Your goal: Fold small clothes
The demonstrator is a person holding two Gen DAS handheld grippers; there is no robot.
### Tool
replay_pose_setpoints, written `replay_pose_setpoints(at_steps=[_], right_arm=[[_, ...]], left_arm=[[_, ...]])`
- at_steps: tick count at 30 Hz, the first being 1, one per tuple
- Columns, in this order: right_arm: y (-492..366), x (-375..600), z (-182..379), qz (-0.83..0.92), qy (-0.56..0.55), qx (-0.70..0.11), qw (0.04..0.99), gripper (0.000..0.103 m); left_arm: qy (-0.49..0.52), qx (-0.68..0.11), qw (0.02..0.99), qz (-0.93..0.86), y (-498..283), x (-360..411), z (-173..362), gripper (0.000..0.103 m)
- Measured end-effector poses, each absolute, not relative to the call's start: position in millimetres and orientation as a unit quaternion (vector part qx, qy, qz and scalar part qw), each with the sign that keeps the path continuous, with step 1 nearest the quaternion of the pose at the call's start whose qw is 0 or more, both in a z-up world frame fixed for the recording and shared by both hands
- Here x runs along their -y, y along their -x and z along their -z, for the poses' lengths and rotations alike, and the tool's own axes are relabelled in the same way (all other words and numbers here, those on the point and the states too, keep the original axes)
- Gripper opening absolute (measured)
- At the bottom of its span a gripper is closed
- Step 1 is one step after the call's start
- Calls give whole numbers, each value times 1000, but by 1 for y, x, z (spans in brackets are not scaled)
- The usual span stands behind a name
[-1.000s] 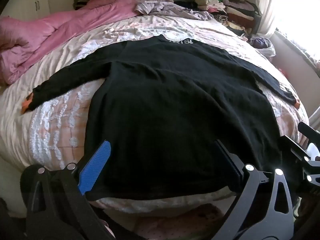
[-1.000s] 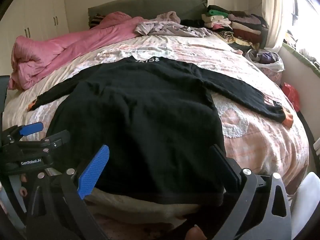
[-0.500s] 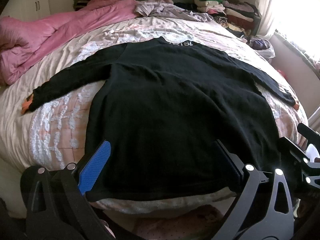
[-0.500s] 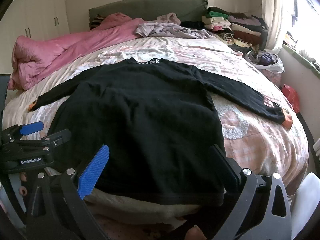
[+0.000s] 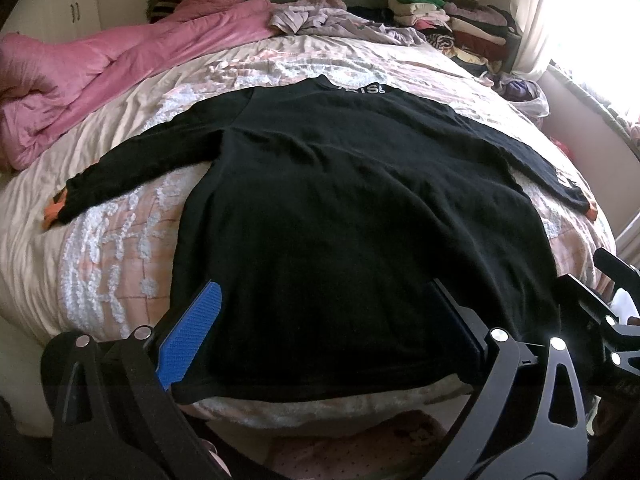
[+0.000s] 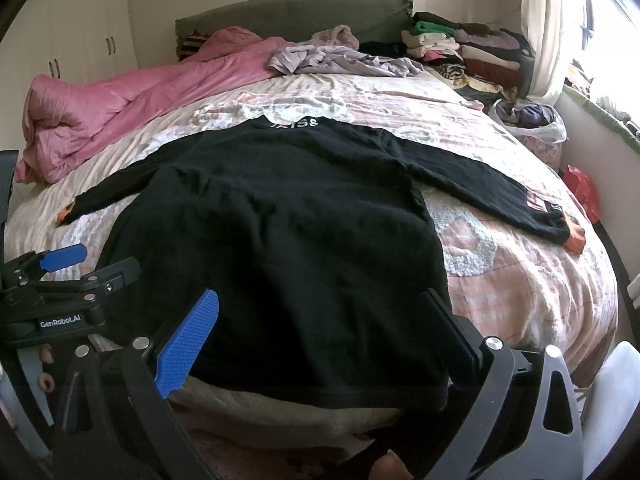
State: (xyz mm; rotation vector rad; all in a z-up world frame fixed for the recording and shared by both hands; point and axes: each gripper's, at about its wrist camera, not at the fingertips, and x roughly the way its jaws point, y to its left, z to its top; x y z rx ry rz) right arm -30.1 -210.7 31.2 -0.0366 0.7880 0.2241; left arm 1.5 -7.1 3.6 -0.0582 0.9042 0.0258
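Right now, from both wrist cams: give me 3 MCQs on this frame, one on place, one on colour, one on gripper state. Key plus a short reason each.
1. Where does the folded clothes stack sit?
A. far right corner of the bed, by the curtain
B. on the floor
C. on the black sweater

2. What colour are the cuffs of the black sweater?
A. white
B. orange
C. green

3. How do the jaws of the left gripper and right gripper stand?
A. both shut on the hem
B. one shut, one open
C. both open, holding nothing

Key: A, it lies beside the headboard near the window; B, an orange cuff ends each sleeve; C, the fingers stand wide apart over the hem.
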Motion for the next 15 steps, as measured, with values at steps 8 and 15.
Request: replay_pose_setpoints(at_steps=[8, 15], right_arm=[[30, 211, -31, -109, 18, -383, 917, 99], [30, 212, -32, -108, 16, -382, 918, 99]], left_arm=[[29, -437, 899, -12, -1, 6, -3, 94], [29, -436, 900, -12, -1, 6, -3, 94]])
